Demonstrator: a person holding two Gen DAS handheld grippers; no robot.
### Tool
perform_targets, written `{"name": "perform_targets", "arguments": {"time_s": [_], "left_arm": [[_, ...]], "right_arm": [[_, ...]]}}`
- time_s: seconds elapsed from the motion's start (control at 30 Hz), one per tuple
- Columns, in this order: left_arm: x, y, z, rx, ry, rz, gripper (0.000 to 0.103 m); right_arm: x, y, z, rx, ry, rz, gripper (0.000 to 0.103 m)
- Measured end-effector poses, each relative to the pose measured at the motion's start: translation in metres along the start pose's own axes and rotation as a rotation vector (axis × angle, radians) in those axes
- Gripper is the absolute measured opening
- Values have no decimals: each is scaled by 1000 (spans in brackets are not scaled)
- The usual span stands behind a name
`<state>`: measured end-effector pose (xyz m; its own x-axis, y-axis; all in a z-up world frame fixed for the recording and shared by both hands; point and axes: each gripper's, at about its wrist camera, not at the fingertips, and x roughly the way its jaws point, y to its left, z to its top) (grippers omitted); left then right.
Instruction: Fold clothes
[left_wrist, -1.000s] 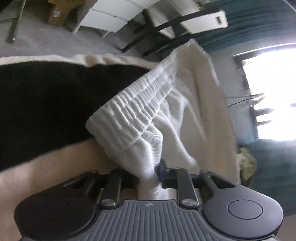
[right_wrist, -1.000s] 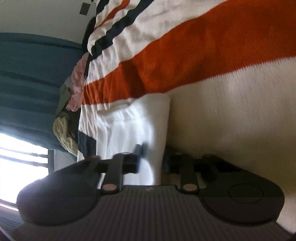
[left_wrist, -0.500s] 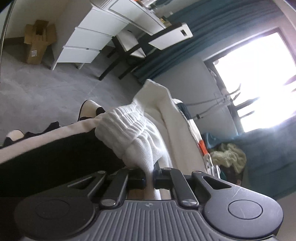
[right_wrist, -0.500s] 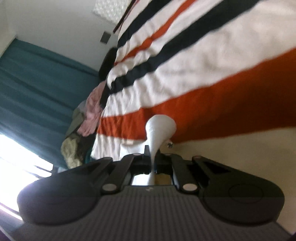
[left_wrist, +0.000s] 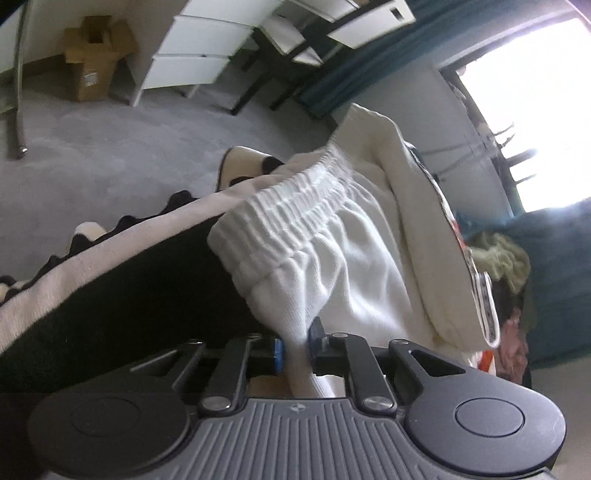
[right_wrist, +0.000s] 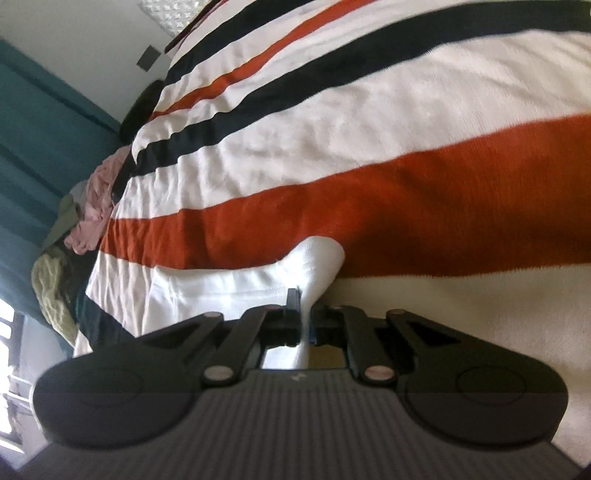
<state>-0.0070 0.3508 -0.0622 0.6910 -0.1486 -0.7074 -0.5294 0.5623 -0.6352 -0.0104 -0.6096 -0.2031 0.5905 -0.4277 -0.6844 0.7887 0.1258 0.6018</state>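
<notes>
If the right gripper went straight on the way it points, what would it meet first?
The right gripper is already shut on the white garment; just beyond lies the striped blanket, probably its orange band, though depth is unclear.

White shorts; orange, black, cream striped blanket.

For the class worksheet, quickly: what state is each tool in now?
Left tool: closed on the white garment.
Right tool: closed on the same white garment.

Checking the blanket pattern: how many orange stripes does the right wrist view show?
2: a wide stripe just beyond the white garment, a thin stripe farther up; others may be hidden.
</notes>
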Motion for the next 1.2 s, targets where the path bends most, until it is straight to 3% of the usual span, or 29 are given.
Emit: {"name": "perform_targets", "arguments": {"time_s": [0.1, 0.13, 0.2, 0.23, 0.27, 0.43, 0.73, 0.9, 1.03, 1.2], "left_arm": [[-14, -7, 4, 62, 10, 10, 43], [-21, -10, 4, 95, -7, 26, 49], [-35, -22, 0, 194, -57, 81, 63], [-41, -30, -1, 238, -83, 102, 76], [-48, -38, -4, 275, -114, 110, 81], [-69, -91, -28, 474, -238, 99, 83], [-52, -211, -110, 776, -272, -118, 86], [-24, -256, -172, 880, -283, -201, 86], [2, -260, -216, 916, -275, -237, 86], [32, -247, -241, 951, -229, -212, 86]], "right_arm": [[-5, 7, 2, -36, -3, 4, 12], [-8, 10, 2, -48, -12, 4, 19], [-15, 15, 3, -72, -31, 4, 45], [-20, 19, 3, -88, -53, 16, 66], [-25, 23, 2, -103, -76, 29, 78], [-60, 54, -5, -254, -213, 96, 78], [-136, 101, -44, -520, -340, 408, 78], [-164, 117, -81, -679, -306, 550, 78], [-174, 129, -113, -795, -260, 644, 78], [-174, 138, -152, -896, -199, 710, 78]]}}
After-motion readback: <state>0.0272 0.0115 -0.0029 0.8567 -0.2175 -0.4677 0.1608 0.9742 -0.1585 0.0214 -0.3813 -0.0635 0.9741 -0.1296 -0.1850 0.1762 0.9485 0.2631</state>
